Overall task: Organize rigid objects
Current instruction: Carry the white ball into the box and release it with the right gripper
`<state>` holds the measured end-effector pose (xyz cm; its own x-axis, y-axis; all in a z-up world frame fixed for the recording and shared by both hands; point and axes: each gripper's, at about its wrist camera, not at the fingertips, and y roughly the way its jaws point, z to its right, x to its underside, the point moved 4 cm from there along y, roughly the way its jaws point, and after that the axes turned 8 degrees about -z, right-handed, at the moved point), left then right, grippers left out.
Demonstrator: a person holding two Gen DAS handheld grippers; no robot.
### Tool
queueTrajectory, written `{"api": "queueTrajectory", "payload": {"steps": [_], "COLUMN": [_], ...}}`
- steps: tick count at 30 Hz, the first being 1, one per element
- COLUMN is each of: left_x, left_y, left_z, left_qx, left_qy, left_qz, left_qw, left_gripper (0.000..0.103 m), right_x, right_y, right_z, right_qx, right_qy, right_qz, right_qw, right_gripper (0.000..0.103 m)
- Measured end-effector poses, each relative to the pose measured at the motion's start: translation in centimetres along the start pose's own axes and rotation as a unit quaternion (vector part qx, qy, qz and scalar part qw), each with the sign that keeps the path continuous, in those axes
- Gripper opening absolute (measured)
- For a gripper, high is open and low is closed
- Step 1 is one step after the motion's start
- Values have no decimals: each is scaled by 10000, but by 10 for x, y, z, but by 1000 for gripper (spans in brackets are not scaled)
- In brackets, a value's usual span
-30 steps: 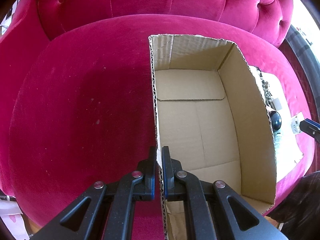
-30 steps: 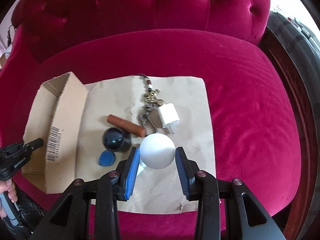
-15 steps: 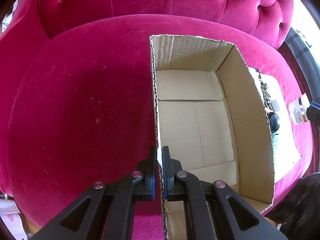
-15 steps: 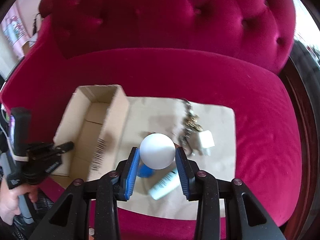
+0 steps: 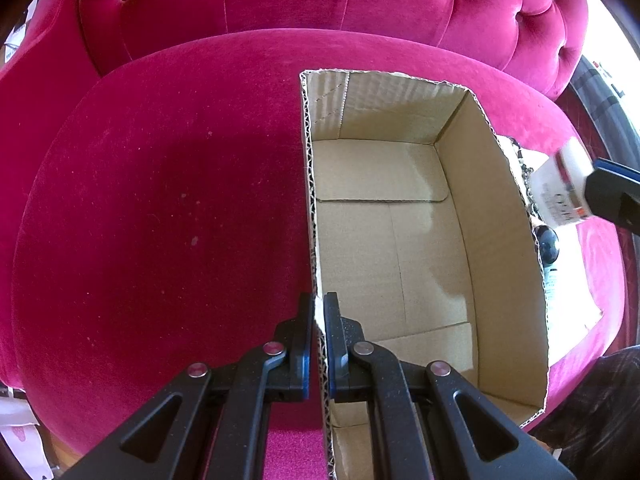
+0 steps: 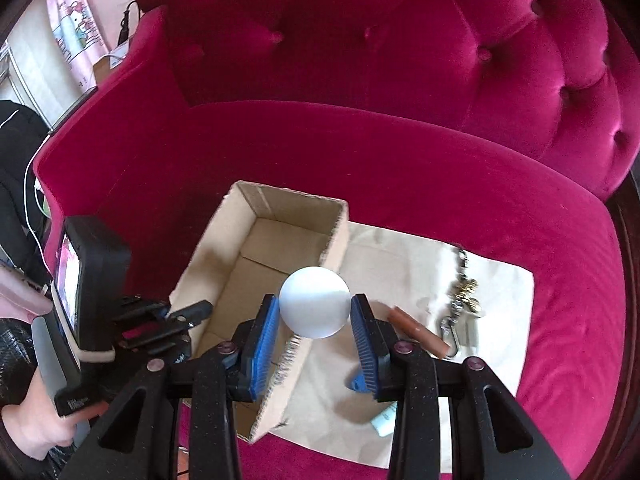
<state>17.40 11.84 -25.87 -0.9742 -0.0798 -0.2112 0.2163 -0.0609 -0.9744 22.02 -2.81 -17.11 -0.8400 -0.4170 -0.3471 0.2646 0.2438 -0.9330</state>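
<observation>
left hand-held gripper (image 5: pixel 319 308): jaws nearly together, pinching the near left wall of the cardboard box (image 5: pixel 496 216). box sits open-topped on the pink sofa seat (image 5: pixel 160 208), nothing visible inside.

right hand-held gripper (image 6: pixel 315 312): blue pads (image 6: pixel 264 344) spread moderately wide and pressed against both sides of a white ball (image 6: pixel 314 302). ball is held up in the air over the box's right wall.

brown paper sheet (image 6: pixel 500 300) lies on the seat just right of the box. on it: brown cylinder (image 6: pixel 418 334), metal keychain (image 6: pixel 464 296), a blue piece (image 6: pixel 357 382) and a white tube (image 6: pixel 384 424), both partly hidden by the right finger.
</observation>
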Motion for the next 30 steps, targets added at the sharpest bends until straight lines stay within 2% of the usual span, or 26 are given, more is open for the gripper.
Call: {"api": "queueTrajectory", "payload": {"steps": [10,21,26,28,30], "left_x": [0,-1,-1,-1,-1], "left_y": [0,0,0,1,1], "left_z": [0,-1,0,0,0], "left_qx": [4,8,-2,3,8], "left_qy": [-1,-1,9,5,9], "left_qz": [1,-6,-9,-12,-14], "left_qw": [10000,10000,10000,10000,10000], "left_gripper": [6,6,5,5,5], "right_x": [-11,-16,-17,-18,-18], "right_y": [22,27,25,25,24], "right_z": [-32,-40,-38,-36,-33], "right_qx": [-242,-294,-140,9,100], "right_qy": [-253,-311,-343,-374,-378], "right_qz": [-109,-159,-118,-103,-74], "right_qw": [9993,9990,9992,9992,9992], "right_gripper": [39,40,52,64,81]}}
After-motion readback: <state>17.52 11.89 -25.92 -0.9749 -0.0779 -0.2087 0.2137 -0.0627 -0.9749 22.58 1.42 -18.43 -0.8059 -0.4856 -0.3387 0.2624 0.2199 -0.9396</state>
